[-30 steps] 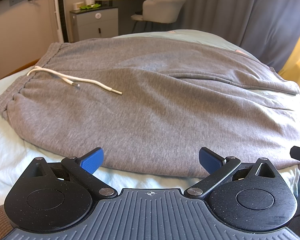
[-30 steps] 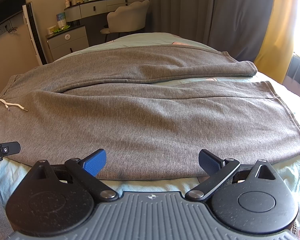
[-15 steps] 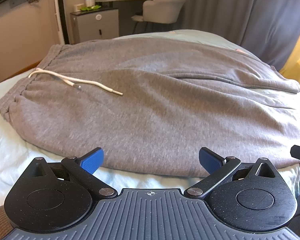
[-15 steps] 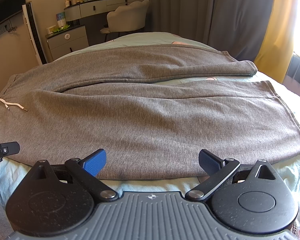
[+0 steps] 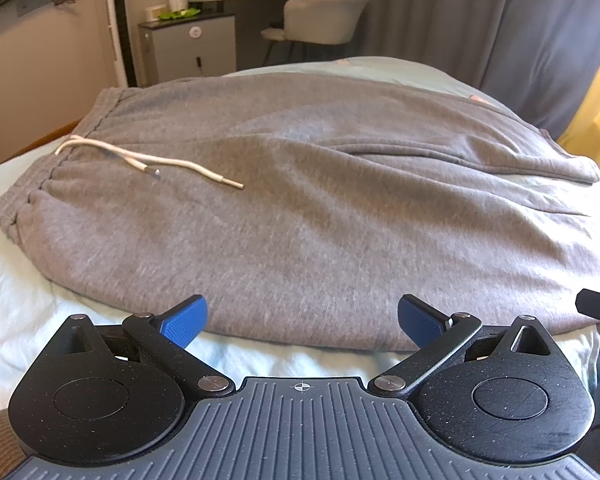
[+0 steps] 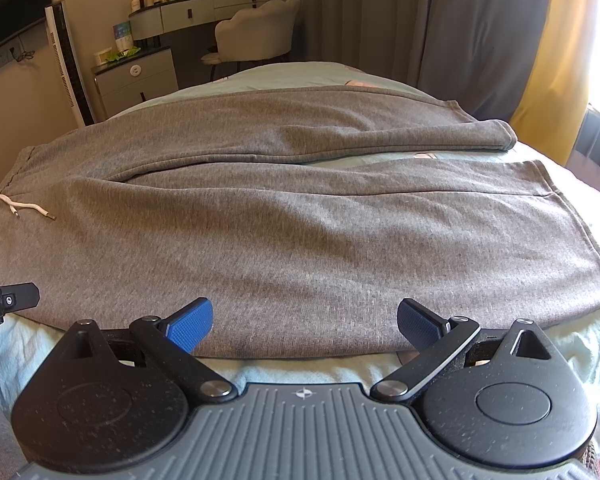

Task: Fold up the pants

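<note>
Pants (image 5: 320,216) lie flat across the bed (image 5: 16,300), waistband left, legs right — white drawstring (image 5: 148,158) loose on top. Left gripper (image 5: 300,320) and right gripper (image 6: 304,320) sit at the near hem, fingers spread wide, grasping nothing — hem edge between the blue pads (image 6: 190,322).

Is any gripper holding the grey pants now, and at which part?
No. The left gripper and the right gripper are open at the near edge of the sweatpants.

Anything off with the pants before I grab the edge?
Mostly tidy. The far leg angles away from the near leg, baring sheet between them, and the drawstring lies loose across the front.
</note>
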Demonstrator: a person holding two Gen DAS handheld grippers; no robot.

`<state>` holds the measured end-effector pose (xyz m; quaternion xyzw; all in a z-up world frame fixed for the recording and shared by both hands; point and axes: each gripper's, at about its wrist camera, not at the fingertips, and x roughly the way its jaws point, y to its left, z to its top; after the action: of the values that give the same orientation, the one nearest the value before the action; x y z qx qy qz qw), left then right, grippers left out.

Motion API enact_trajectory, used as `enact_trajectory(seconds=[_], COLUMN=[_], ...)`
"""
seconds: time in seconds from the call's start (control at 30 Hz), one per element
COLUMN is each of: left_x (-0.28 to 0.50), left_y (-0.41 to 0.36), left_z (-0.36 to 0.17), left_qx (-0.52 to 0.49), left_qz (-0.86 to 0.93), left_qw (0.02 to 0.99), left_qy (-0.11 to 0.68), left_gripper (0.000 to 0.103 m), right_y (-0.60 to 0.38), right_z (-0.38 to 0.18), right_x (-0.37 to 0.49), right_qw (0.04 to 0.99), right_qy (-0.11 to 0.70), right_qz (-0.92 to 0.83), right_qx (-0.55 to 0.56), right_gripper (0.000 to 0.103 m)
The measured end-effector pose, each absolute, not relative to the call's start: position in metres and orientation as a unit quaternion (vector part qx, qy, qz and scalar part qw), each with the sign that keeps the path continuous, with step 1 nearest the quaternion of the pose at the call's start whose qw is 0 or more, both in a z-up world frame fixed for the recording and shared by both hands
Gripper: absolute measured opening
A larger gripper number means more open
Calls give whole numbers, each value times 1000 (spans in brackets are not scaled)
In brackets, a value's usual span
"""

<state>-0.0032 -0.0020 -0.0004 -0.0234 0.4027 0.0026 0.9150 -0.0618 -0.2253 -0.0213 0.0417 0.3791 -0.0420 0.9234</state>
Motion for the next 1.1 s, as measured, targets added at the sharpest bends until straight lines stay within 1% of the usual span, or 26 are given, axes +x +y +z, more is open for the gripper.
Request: enact_trajectory(seconds=[0.47, 0.8, 1.1], left_x=[-7, 2, 9], left_y=[-7, -9, -9], left_z=[5, 0, -6], left_qx=[-17, -27, -30], left_qz=[-16, -32, -42], left_qw=[916, 908, 903], left_qy=[400, 418, 426], left_gripper=[103, 103, 103], right_y=[-229, -230, -240], right_z=[-27, -37, -49], right_x=[-56, -41, -28], right_qw=[916, 905, 891], right_qy=[395, 420, 441], right_qz=[-37, -31, -33], right_qx=[57, 67, 98], right_gripper=[99, 99, 99])
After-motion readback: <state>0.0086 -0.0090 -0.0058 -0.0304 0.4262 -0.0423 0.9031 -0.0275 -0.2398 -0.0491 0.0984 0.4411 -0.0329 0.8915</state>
